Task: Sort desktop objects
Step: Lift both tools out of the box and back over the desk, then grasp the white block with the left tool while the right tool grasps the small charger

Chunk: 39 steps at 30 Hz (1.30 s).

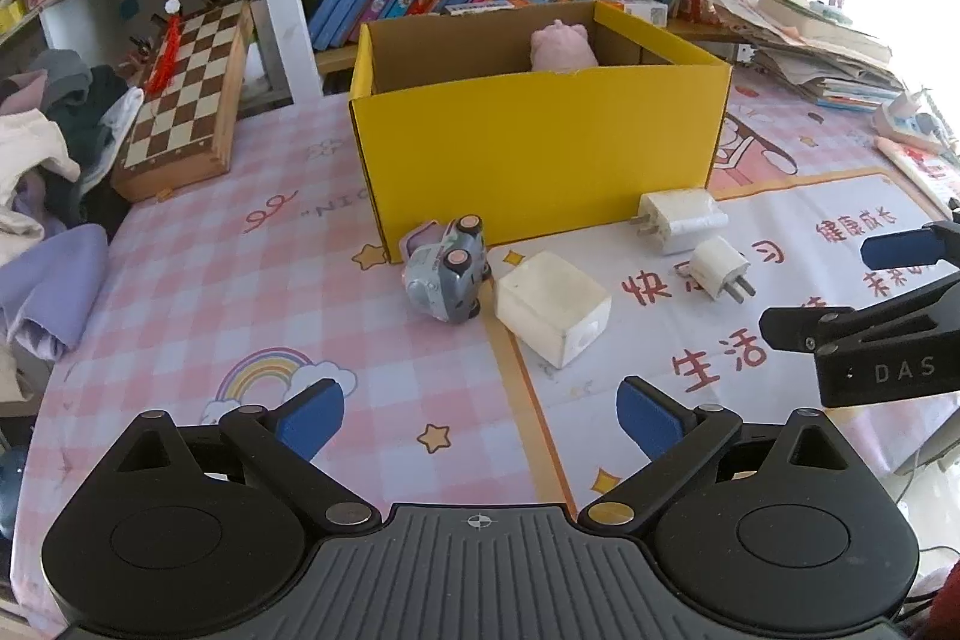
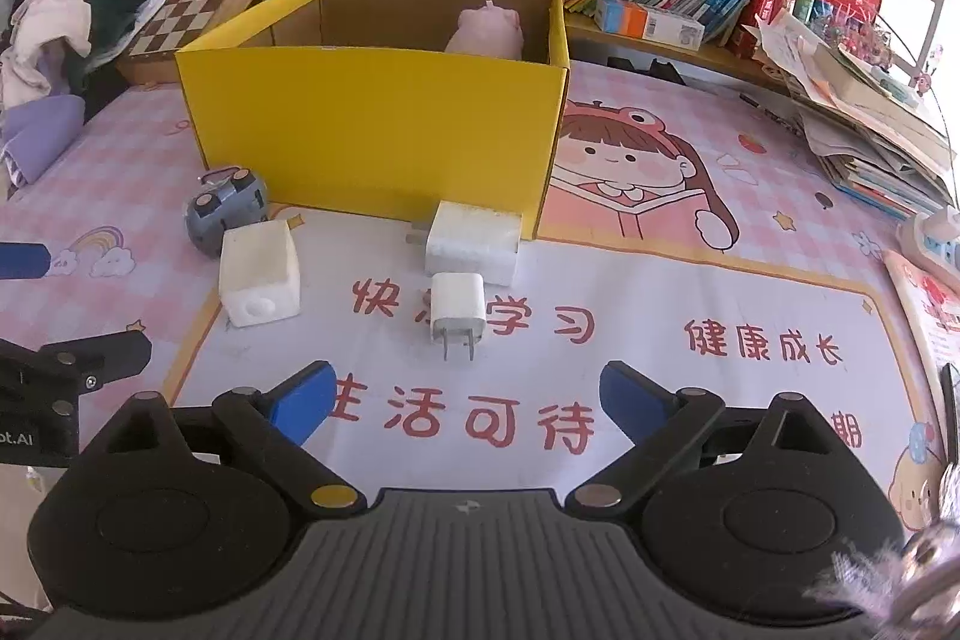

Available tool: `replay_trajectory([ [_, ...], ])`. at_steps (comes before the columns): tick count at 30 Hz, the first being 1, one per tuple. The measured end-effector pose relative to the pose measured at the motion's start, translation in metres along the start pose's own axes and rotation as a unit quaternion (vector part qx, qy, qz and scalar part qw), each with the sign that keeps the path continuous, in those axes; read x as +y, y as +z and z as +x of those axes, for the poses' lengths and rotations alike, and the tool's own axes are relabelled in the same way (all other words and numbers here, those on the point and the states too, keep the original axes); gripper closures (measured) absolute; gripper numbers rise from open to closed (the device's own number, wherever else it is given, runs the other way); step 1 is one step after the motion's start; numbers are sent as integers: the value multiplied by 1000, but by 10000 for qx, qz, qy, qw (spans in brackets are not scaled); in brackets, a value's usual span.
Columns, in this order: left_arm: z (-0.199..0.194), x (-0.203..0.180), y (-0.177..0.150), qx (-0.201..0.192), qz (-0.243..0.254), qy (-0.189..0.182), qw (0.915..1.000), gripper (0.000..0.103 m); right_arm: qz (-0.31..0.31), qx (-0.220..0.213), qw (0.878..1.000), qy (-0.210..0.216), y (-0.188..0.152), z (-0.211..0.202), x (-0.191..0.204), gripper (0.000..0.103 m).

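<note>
Both tools hover empty with blue pads spread wide: the left tool (image 1: 480,421) faces the toy car (image 1: 445,271) and the white cube (image 1: 552,307), the right tool (image 2: 468,400) faces the small plug (image 2: 457,309). Behind that lies the larger charger (image 2: 474,239), close against the yellow box (image 2: 372,130), which already holds a pink plush (image 2: 487,31). Four things still lie on the counter (image 2: 690,292).

The likely next step is the small plug. It is best gripped across its flat white body, not the prongs that point toward the tool, then lifted high enough to clear the box wall before release. The car lies on its side touching the box; its rounded shell may slip.

The counter's mat reads "快…学习", "健康成长", "生活可待". The right tool's body shows "DAS" in the left view.
</note>
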<state>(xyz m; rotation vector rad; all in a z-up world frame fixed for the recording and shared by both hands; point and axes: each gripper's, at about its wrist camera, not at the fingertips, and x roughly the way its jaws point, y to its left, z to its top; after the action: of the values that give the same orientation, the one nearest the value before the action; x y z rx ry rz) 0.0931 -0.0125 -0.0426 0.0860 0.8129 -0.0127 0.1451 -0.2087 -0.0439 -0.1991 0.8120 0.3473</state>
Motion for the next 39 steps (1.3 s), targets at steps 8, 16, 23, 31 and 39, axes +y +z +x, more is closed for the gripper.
replay_trajectory([
  [8,5,-4,8,-180,10,38,9998,4,-215,226,9992,262,11,20,-2,40],
  [16,15,-7,13,-80,-76,-30,9999,4,-281,413,9976,481,22,41,-6,49],
  [23,24,-13,16,44,-46,-30,10000,4,-337,569,9956,666,29,60,-8,54],
  [31,38,-23,20,111,29,-39,9999,5,-468,718,9930,818,34,78,-12,64],
  [39,54,-34,27,183,1,-188,9997,13,-650,648,9913,943,36,80,-18,78],
])
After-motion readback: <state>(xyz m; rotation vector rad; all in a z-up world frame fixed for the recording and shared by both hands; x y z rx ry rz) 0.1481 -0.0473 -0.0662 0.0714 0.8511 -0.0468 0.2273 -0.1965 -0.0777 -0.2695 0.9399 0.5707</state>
